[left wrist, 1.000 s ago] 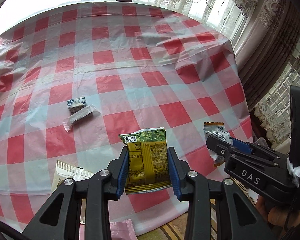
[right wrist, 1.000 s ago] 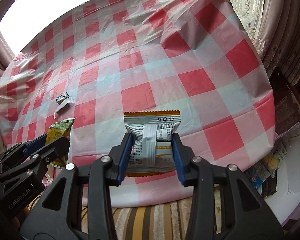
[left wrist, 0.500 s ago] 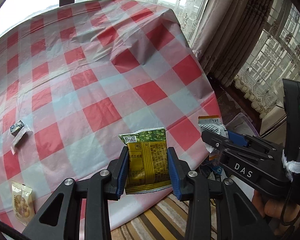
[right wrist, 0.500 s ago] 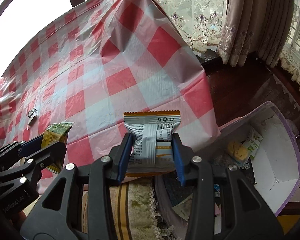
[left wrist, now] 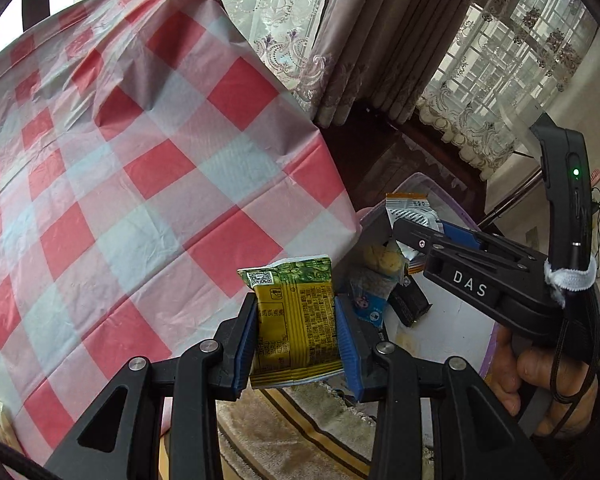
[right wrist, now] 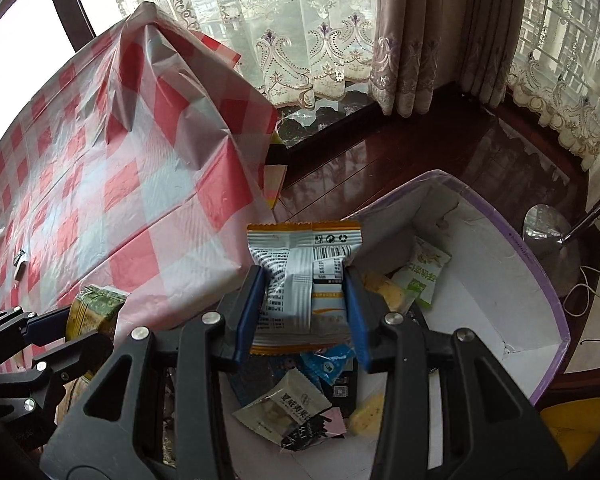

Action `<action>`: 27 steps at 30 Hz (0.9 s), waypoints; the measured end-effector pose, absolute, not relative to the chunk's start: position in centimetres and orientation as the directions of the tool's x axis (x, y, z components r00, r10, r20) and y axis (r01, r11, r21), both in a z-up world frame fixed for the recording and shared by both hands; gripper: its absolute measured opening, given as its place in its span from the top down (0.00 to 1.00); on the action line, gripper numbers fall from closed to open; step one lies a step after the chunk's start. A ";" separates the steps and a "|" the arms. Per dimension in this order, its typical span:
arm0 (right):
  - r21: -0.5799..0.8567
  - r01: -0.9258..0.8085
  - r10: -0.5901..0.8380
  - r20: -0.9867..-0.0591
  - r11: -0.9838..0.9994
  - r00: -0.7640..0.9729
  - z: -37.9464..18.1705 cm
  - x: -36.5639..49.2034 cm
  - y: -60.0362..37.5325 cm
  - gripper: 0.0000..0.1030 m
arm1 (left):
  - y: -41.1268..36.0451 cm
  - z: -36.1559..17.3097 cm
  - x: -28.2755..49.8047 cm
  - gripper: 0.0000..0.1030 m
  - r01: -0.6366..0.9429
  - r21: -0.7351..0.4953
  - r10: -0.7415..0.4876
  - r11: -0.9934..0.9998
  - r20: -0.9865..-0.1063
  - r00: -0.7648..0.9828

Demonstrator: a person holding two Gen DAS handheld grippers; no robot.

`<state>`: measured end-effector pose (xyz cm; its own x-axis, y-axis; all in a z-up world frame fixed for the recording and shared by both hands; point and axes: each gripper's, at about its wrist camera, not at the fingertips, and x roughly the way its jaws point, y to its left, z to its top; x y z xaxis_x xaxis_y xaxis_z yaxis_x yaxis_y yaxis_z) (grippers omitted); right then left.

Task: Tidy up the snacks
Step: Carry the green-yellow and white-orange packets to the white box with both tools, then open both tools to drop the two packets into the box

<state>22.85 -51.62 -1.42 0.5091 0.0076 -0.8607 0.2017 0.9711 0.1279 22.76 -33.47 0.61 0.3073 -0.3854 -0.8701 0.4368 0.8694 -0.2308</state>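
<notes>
Left gripper [left wrist: 296,340] clamped on a yellow-green snack packet [left wrist: 296,320], lower edge hidden behind the pads, held past the checked tablecloth's [left wrist: 140,184] edge. Right gripper [right wrist: 304,312] clamped on a white-and-orange snack packet [right wrist: 300,272] above the open white box [right wrist: 500,280]; snacks inside half covered by the fingers, box's near rim cut off.

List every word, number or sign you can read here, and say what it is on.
"DAS": on the right gripper body.
"520", roughly: top seal of the white-and-orange snack packet.
QR code, fine print: yellow-green snack packet, unreadable.
Barcode, recycling marks: white-and-orange packet, digits too small.
Chinese print: packets in the white box, too small.
</notes>
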 end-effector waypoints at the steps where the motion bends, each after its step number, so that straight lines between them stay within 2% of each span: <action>1: 0.126 0.210 0.003 -0.863 0.970 0.505 -1.6 22.8 -52.2 0.58 | -34.0 0.5 22.6 0.63 0.448 -0.232 -0.388 0.863 -0.873 0.296; 8: 0.089 0.264 -0.048 -0.880 0.960 0.472 -2.5 22.4 -54.4 0.57 | -36.8 -0.1 21.8 0.61 0.507 -0.276 -0.429 0.817 -0.878 0.214; 13: 0.077 0.250 -0.051 -0.882 0.965 0.469 -2.6 22.2 -54.5 0.57 | -36.9 -0.2 21.7 0.47 0.500 -0.286 -0.434 0.817 -0.876 0.208; 16: 0.101 0.250 -0.029 -0.882 0.963 0.470 -2.6 22.3 -54.5 0.56 | -36.1 -0.1 22.0 0.46 0.478 -0.296 -0.438 0.827 -0.872 0.218; 17: 0.115 0.249 -0.017 -0.881 0.962 0.472 -2.6 22.3 -54.4 0.55 | -35.9 0.0 22.1 0.46 0.472 -0.297 -0.438 0.830 -0.871 0.221; 19: 0.121 0.248 -0.010 -0.882 0.961 0.471 -2.5 22.4 -54.3 0.42 | -35.6 0.0 22.2 0.46 0.459 -0.301 -0.438 0.836 -0.870 0.228; 21: 0.125 0.249 -0.010 -0.878 0.960 0.478 -2.3 22.5 -54.1 0.37 | -35.4 0.0 22.2 0.46 0.450 -0.303 -0.439 0.840 -0.868 0.234; 27: 0.136 0.233 0.007 -0.876 0.963 0.483 -1.8 22.5 -53.2 0.37 | -34.6 0.3 22.3 0.46 0.434 -0.303 -0.438 0.848 -0.862 0.255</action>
